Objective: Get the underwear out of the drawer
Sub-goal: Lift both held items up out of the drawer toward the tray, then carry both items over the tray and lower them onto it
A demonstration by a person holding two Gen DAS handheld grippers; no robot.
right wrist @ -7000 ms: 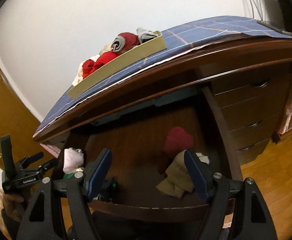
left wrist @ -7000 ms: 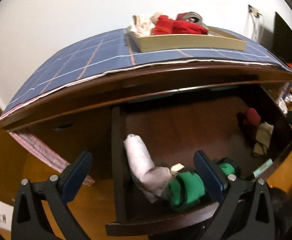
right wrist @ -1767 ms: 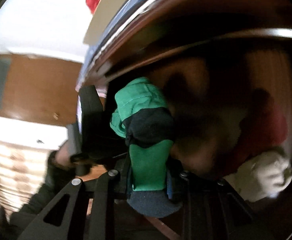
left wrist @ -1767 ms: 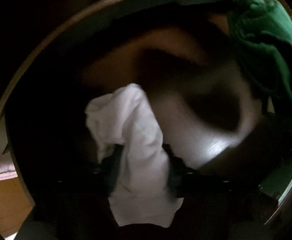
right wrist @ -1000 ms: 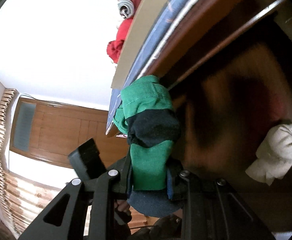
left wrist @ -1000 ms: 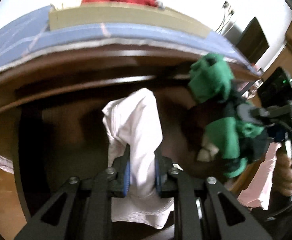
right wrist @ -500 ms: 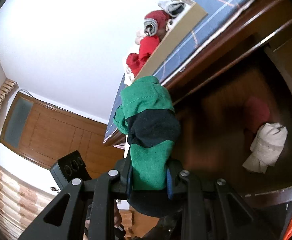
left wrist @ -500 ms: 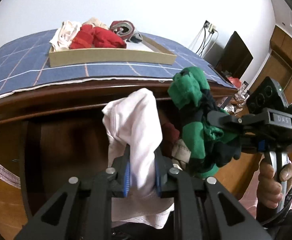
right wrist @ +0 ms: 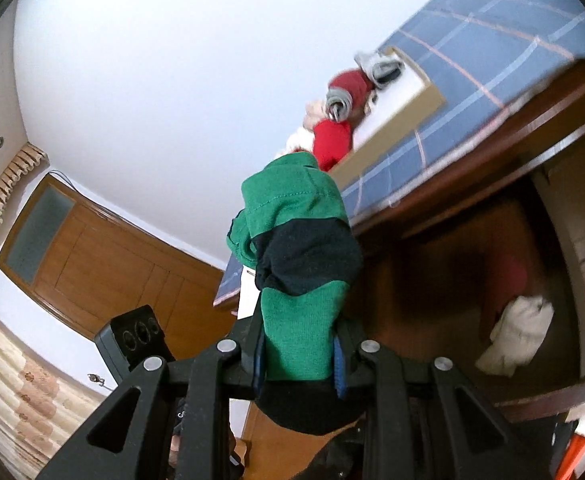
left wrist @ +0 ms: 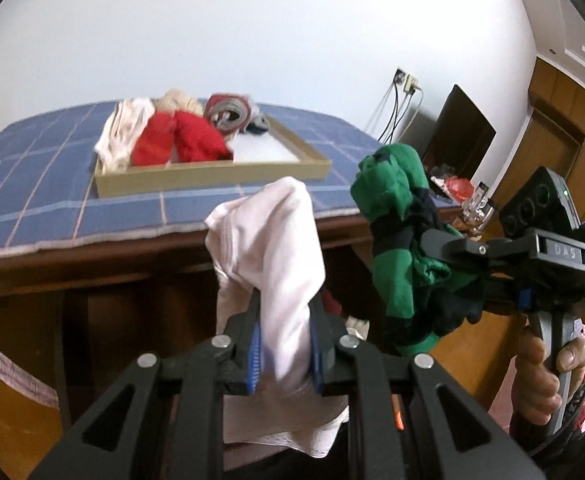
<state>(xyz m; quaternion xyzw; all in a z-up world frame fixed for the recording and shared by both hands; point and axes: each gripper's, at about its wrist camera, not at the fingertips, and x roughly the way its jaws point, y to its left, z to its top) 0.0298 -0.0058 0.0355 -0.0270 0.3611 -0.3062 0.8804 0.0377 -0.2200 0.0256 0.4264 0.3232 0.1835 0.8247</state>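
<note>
My left gripper (left wrist: 282, 354) is shut on rolled pale pink underwear (left wrist: 270, 240), held up in front of the dresser edge. My right gripper (right wrist: 298, 354) is shut on rolled green and dark navy underwear (right wrist: 296, 240); the same roll (left wrist: 396, 248) shows at the right of the left wrist view, with the right gripper (left wrist: 444, 252) and a hand (left wrist: 540, 376) on its handle. The open drawer (right wrist: 540, 400) lies below, with a cream roll (right wrist: 520, 332) and a blurred red piece (right wrist: 512, 272) inside.
A cardboard tray (left wrist: 212, 172) holding red, cream and grey rolled garments stands on the blue checked cloth (left wrist: 32, 184) covering the dresser top. A black screen (left wrist: 456, 140) and wall cables stand at the right. Wooden doors (right wrist: 92, 256) lie to the left.
Both grippers have risen out of the drawer with their rolls, and the views now look over the dresser top and tray. The grips have not changed.
</note>
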